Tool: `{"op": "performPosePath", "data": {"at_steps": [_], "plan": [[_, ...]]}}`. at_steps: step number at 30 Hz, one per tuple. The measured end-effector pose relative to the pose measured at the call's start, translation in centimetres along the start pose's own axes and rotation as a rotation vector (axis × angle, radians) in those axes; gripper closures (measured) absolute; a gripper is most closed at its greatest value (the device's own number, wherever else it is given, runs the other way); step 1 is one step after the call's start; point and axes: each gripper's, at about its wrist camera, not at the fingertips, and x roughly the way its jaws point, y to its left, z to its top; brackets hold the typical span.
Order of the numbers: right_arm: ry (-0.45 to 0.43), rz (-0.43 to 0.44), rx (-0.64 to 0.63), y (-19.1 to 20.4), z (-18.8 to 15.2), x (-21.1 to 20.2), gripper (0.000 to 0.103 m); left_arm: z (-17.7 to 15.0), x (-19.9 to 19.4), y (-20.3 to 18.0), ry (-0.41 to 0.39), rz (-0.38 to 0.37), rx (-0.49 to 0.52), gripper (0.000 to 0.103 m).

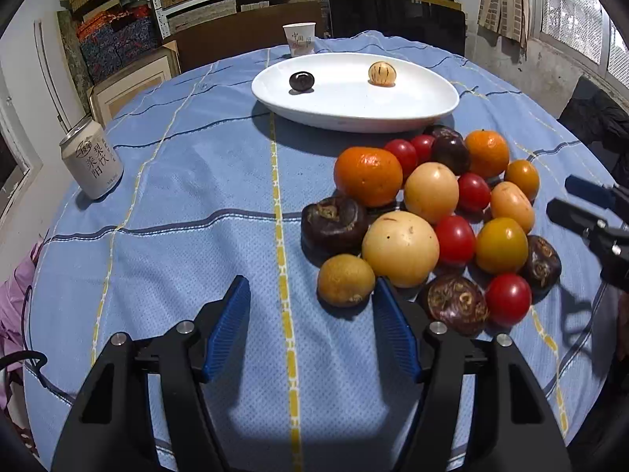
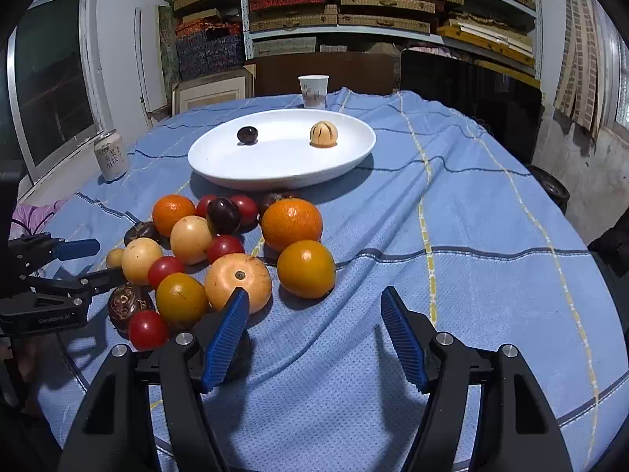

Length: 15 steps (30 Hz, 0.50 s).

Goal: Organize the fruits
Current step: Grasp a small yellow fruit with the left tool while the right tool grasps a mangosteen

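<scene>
A white oval plate sits at the far middle of the table and holds a dark round fruit and a pale striped fruit. A pile of fruits lies in front of it: oranges, red cherry tomatoes, pale yellow fruits and dark water chestnuts. My left gripper is open and empty, just left of the pile. My right gripper is open and empty at the pile's right edge.
A drink can stands at the table's left edge. A paper cup stands behind the plate. A blue checked cloth covers the table. Shelves with boxes and dark chairs stand behind.
</scene>
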Motion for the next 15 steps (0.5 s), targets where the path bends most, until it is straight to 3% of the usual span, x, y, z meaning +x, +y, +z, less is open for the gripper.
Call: {"op": "performPosePath", "data": {"at_steps": [1, 2, 3, 4, 9, 15], "plan": [[0.001, 0.009, 0.005, -0.1, 0.0, 0.0, 0.033, 0.1, 0.1, 0.0, -0.001, -0.008, -0.002, 0.045], [0.0, 0.018, 0.01, -0.2, 0.0, 0.0, 0.033, 0.2, 0.2, -0.1, 0.0, -0.02, 0.0, 0.054], [0.001, 0.028, 0.015, -0.3, 0.0, 0.1, 0.033, 0.2, 0.3, -0.2, 0.006, -0.027, 0.008, 0.07], [0.001, 0.034, 0.02, -0.4, -0.1, 0.1, 0.033, 0.1, 0.5, -0.4, 0.011, -0.034, 0.019, 0.074], [-0.023, 0.077, 0.013, -0.3, -0.2, -0.3, 0.033, -0.2, -0.5, -0.5, -0.051, -0.04, 0.023, 0.075], [-0.02, 0.175, -0.11, 2.2, -0.8, -1.2, 0.033, -0.3, -0.8, 0.8, -0.068, -0.063, -0.059, 0.075]]}}
